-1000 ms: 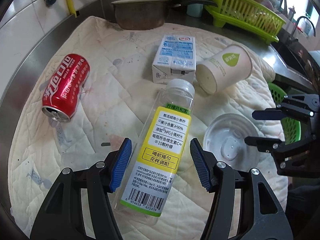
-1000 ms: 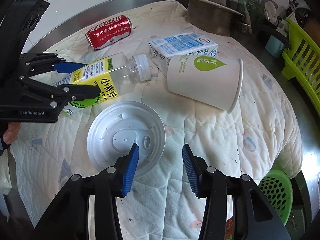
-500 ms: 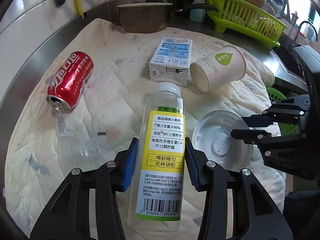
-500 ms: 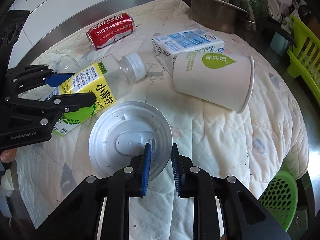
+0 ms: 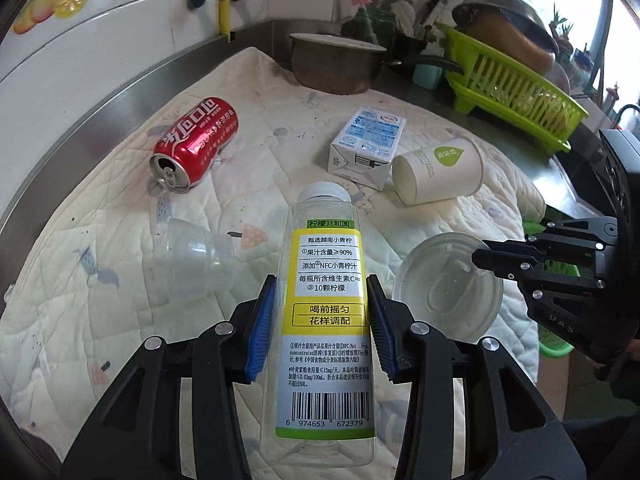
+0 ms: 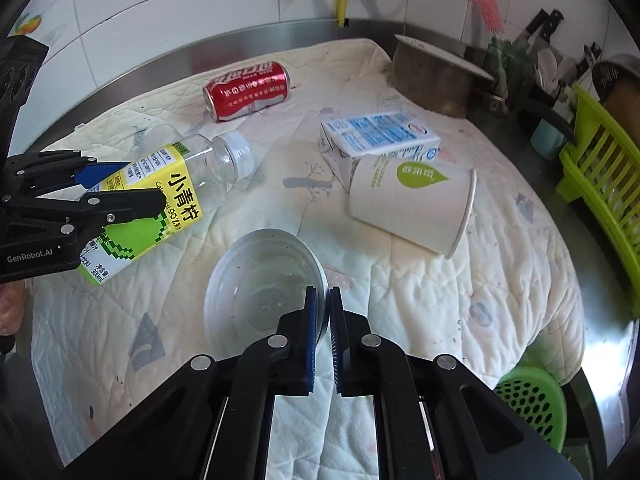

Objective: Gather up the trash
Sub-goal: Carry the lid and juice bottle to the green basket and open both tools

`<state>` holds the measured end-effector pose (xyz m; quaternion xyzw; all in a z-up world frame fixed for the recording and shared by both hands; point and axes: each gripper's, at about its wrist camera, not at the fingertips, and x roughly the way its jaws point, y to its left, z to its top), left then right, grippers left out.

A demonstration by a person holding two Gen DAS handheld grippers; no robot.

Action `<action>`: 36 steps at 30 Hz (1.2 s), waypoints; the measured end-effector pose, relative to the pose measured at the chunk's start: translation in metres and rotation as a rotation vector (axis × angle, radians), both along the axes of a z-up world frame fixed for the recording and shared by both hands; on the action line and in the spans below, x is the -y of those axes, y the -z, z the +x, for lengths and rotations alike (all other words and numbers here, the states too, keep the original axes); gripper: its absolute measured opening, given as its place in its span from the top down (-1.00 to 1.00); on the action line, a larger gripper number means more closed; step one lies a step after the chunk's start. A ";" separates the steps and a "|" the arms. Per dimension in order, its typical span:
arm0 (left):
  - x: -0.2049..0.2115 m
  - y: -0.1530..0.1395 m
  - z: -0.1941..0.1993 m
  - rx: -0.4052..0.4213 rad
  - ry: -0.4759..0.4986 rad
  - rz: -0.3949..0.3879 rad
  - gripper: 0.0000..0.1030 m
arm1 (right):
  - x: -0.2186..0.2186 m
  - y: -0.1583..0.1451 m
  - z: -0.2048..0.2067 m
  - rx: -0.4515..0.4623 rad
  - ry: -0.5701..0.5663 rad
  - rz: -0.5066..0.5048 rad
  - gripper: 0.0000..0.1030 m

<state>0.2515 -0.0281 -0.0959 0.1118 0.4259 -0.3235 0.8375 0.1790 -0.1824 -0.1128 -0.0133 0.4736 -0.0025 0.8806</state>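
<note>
Left claw (image 5: pixel 322 320) grips empty juice bottle (image 5: pixel 326 280); right claw (image 6: pixel 323 308) pinches plastic lid (image 6: pixel 260 284).

left gripper (image 5: pixel 322 322) clamps a clear juice bottle (image 5: pixel 324 312) over a littered quilted cloth (image 5: pixel 120 272).
the blue pads press both sides of the bottle's yellow label, white cap pointing away. to its right the right gripper (image 5: pixel 486 258) pinches the rim of a clear plastic lid (image 5: pixel 444 288), lifted on edge. on the cloth lie a red can (image 5: pixel 196 144) on its side, a milk carton (image 5: pixel 366 146) touching a tipped paper cup (image 5: pixel 438 174), and a clear plastic cup (image 5: pixel 200 256). behind stand a metal pot (image 5: pixel 336 64) and a green dish rack (image 5: pixel 512 92).
</note>
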 end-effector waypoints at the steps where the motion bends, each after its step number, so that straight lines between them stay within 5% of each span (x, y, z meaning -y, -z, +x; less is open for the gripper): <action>1: -0.001 -0.002 -0.003 0.003 -0.008 -0.003 0.16 | 0.000 -0.002 -0.002 0.005 -0.006 -0.004 0.89; 22: 0.015 -0.029 -0.076 0.034 -0.051 -0.085 0.16 | 0.057 -0.049 -0.095 0.117 0.029 -0.137 0.90; 36: 0.077 -0.035 -0.128 0.027 0.082 -0.117 0.16 | 0.136 -0.019 -0.165 -0.010 0.209 -0.257 0.90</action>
